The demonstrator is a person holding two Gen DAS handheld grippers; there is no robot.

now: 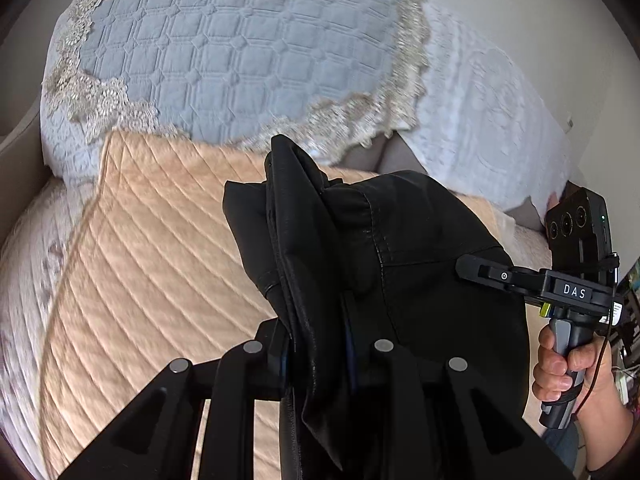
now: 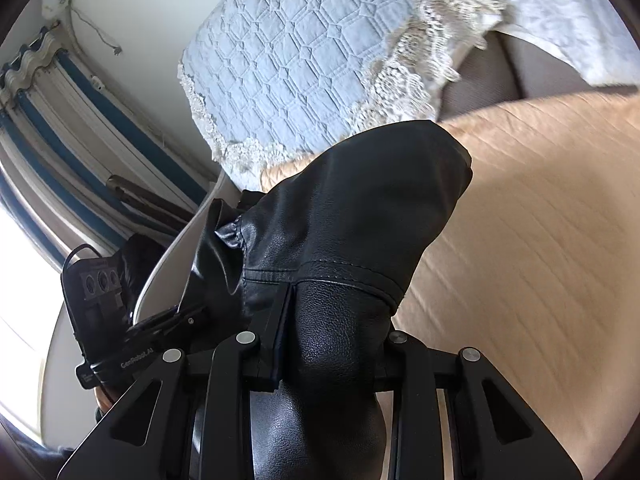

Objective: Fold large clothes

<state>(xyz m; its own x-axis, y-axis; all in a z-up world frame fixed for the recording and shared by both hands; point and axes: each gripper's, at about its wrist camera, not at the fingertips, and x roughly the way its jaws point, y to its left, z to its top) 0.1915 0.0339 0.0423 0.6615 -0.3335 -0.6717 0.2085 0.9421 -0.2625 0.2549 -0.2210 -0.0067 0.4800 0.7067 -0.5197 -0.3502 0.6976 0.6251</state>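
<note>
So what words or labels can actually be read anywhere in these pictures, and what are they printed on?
"DAS": white letters on the black bar of the right gripper, seen from the left wrist view.
"GenRobot.AI": white print on the black body of the left gripper, seen from the right wrist view; small, so my reading is unsure.
A small white sticker on the right gripper: too small to read.
The black leather jacket shows no text.

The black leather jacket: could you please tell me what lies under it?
Under the jacket the peach quilted blanket spreads out. The patch straight beneath is covered.
</note>
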